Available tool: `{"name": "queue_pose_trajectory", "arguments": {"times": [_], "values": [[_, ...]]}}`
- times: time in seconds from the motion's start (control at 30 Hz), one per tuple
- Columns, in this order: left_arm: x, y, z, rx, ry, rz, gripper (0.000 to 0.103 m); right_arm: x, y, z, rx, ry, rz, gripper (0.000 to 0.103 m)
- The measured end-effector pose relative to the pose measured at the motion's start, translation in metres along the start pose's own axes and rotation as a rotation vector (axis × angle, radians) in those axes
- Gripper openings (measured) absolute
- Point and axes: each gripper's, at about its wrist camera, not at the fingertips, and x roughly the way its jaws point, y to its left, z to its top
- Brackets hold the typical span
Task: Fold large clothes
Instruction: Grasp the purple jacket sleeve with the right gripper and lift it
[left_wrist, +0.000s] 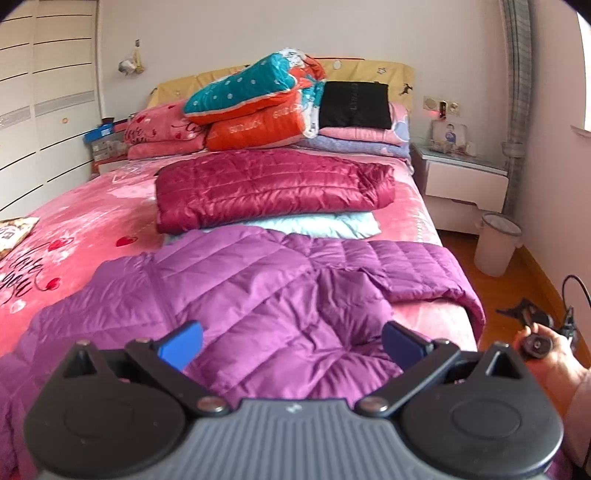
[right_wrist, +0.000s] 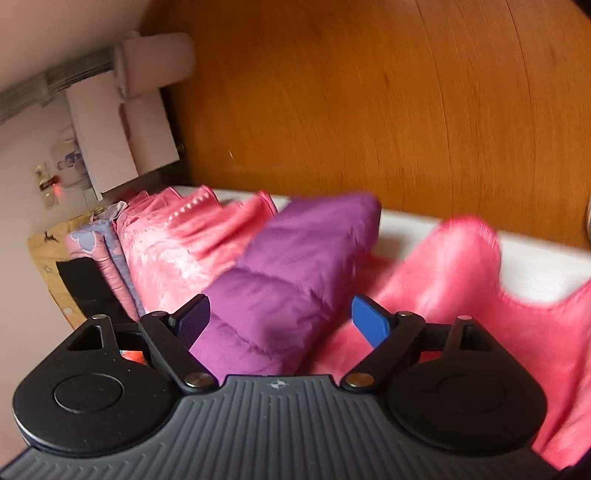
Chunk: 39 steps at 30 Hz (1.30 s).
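My left gripper has its two blue fingers spread wide and holds nothing; it hangs above the near part of the purple down jacket without touching it. My right gripper is also spread wide. A padded part of the same purple jacket, maybe a sleeve, lies between its fingers. The dark left finger is just beside the fabric, but I cannot tell if it touches, because this view is blurred. The blue right finger is apart from it.

The purple jacket lies spread across the near end of the bed, on the pink bedspread, and its right part reaches the bed's right edge. Just beyond it, a folded dark red down jacket rests on a light blue folded garment. Farther away, folded blankets are piled at the headboard. To the right stand a white nightstand and a bin on the wooden floor.
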Motion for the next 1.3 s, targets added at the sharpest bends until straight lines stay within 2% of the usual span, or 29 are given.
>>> {"name": "queue_pose_trajectory", "arguments": {"times": [0.1,0.33,0.4,0.53,0.63,0.7,0.8,0.87,0.93,1.07,1.17,1.3], "values": [[0.004,-0.006,-0.003,0.015,0.011,-0.003,0.103,0.014,-0.003,-0.003,0.026,0.027,0.01,0.103],[0.013,-0.009,-0.008,0.022,0.049,0.007,0.103,0.027,-0.013,0.008,0.105,0.004,0.032,0.103],[0.016,-0.008,-0.009,0.019,0.057,0.006,0.103,0.033,-0.018,0.006,0.137,-0.011,0.039,0.098],[0.022,-0.009,-0.011,0.026,0.075,0.009,0.103,0.038,-0.019,0.012,0.152,-0.043,0.078,0.073],[0.024,-0.007,-0.014,0.02,0.077,0.012,0.103,0.041,-0.02,0.014,0.165,-0.042,0.102,0.066],[0.025,-0.005,-0.015,0.016,0.079,0.013,0.103,0.042,-0.022,0.011,0.149,-0.036,0.1,0.044],[0.024,-0.004,-0.017,0.03,0.075,0.019,0.103,0.037,-0.013,0.011,0.108,-0.055,0.105,0.027],[0.021,-0.002,-0.017,0.04,0.066,0.026,0.103,0.036,-0.006,0.011,0.067,-0.068,0.108,0.019],[0.019,0.001,-0.018,0.035,0.058,0.026,0.103,0.034,0.003,0.011,0.027,-0.08,0.129,0.015],[0.014,0.014,-0.018,-0.004,0.039,0.032,0.103,0.018,0.038,0.002,-0.098,-0.064,0.217,0.012],[0.008,0.026,-0.018,-0.036,0.021,0.041,0.103,-0.002,0.09,-0.021,-0.335,-0.024,0.319,0.012],[0.003,0.046,-0.022,-0.084,0.0,0.056,0.103,-0.039,0.16,-0.085,-0.739,-0.016,0.424,0.012]]}}
